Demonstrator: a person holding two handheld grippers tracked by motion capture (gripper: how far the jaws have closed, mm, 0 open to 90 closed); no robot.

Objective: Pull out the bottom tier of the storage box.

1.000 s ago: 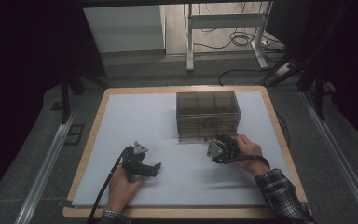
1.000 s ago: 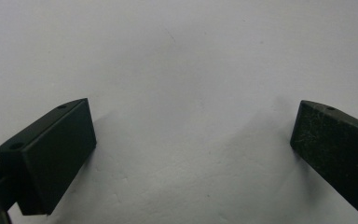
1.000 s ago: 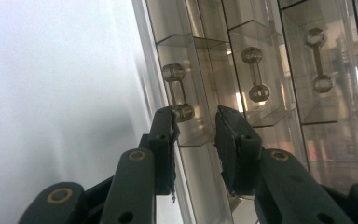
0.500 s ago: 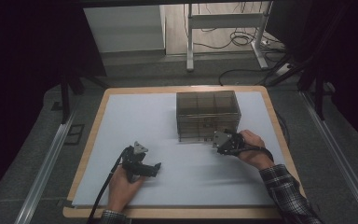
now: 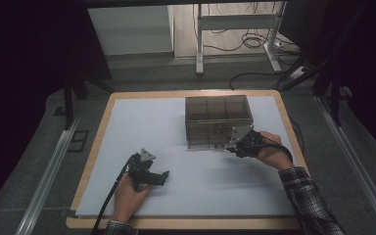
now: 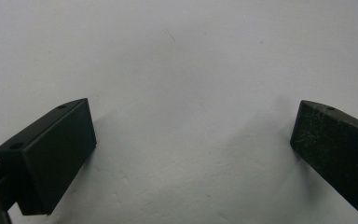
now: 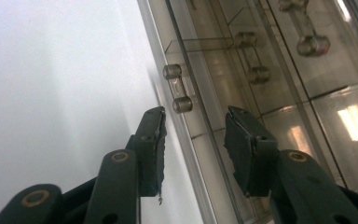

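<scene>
Now | right gripper [image 7: 193, 140]: jaws just opened, apart, astride front edge of smoky clear plastic drawer box [image 5: 219, 121], below small knob handle [image 7: 177, 88] | left gripper [image 6: 191, 154]: jaws wide apart over white mat [image 5: 142, 127]

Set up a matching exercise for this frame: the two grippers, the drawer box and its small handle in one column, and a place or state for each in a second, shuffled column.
1. left gripper
2. right gripper
3. drawer box
4. drawer handle

a. smoky clear plastic, far part of the mat
b. open, over bare white mat
c. just ahead of the jaw tips
d. partly open, at the box front

Pairs: 1-b, 2-d, 3-a, 4-c
</scene>
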